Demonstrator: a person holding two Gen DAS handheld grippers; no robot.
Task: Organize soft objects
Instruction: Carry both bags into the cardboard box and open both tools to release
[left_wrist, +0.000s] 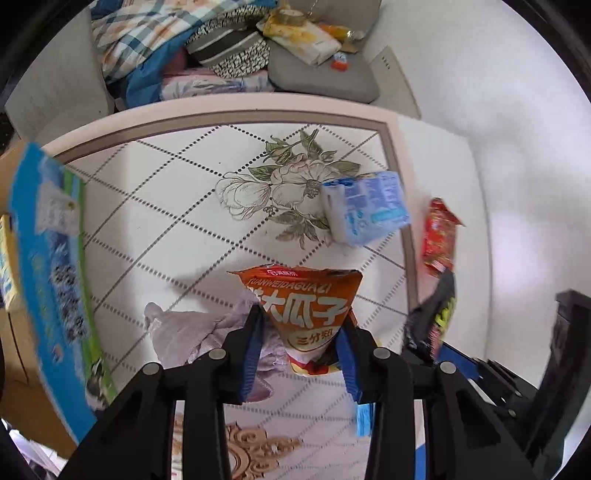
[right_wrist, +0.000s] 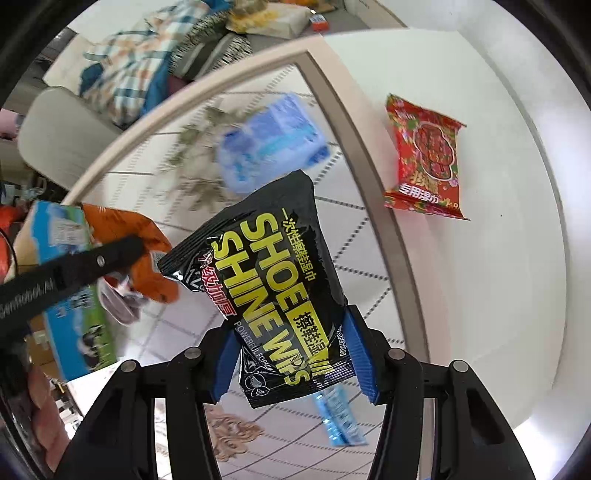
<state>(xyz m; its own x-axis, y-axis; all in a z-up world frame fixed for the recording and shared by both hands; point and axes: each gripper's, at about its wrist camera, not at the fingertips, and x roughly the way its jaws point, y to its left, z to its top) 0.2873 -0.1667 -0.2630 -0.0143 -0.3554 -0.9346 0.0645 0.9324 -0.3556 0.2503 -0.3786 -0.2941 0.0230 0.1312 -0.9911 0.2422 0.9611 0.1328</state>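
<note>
My left gripper (left_wrist: 301, 325) is shut on an orange sunflower-seed bag (left_wrist: 303, 306), held above the tiled table; the bag also shows in the right wrist view (right_wrist: 147, 258). My right gripper (right_wrist: 291, 332) is shut on a black "Shoe Shine Wipes" pack (right_wrist: 273, 284), held in the air; the pack also shows in the left wrist view (left_wrist: 436, 317). A blue tissue pack (left_wrist: 365, 206) lies on the table (right_wrist: 269, 144). A red wet-wipe packet (right_wrist: 424, 158) lies on the white surface to the right (left_wrist: 439, 236). A grey cloth (left_wrist: 188, 332) lies under the left gripper.
A blue and green milk carton box (left_wrist: 51, 280) stands at the left (right_wrist: 74, 295). The table's raised beige rim (left_wrist: 236, 114) runs along the far side. Beyond it a sofa holds bedding (left_wrist: 155, 40), cushions and packets. A small blue wrapper (right_wrist: 340, 417) lies near the front.
</note>
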